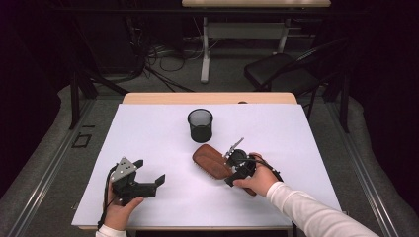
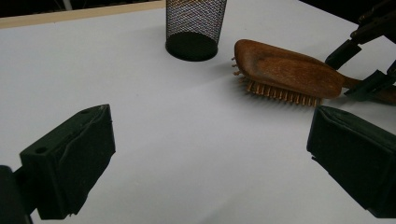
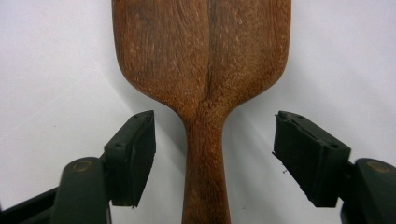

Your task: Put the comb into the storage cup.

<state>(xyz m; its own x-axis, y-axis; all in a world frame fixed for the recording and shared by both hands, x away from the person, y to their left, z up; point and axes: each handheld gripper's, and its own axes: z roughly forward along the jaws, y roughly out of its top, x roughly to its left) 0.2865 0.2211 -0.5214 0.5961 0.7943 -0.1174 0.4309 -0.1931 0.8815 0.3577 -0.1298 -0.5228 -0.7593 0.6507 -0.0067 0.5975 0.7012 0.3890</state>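
A brown wooden hairbrush [image 1: 210, 159] lies bristles down on the white tabletop [image 1: 148, 133], right of the middle. My right gripper [image 1: 229, 168] is at its handle end. In the right gripper view, the black jaws of the right gripper [image 3: 212, 158] stand on either side of the hairbrush [image 3: 201, 56] handle, with a gap on each side. My left gripper [image 1: 149, 172] rests at the front left, open and holding nothing. In the left gripper view, the left gripper [image 2: 210, 154] faces the hairbrush [image 2: 289, 70] from a distance, and the right gripper [image 2: 369, 56] is seen by the handle.
A black mesh cup [image 1: 200, 125] stands upright behind the brush, near the middle of the table; the mesh cup [image 2: 195, 23] is at the top of the left gripper view. Beyond the table are a dark folding chair [image 1: 281, 71], cables and a desk frame.
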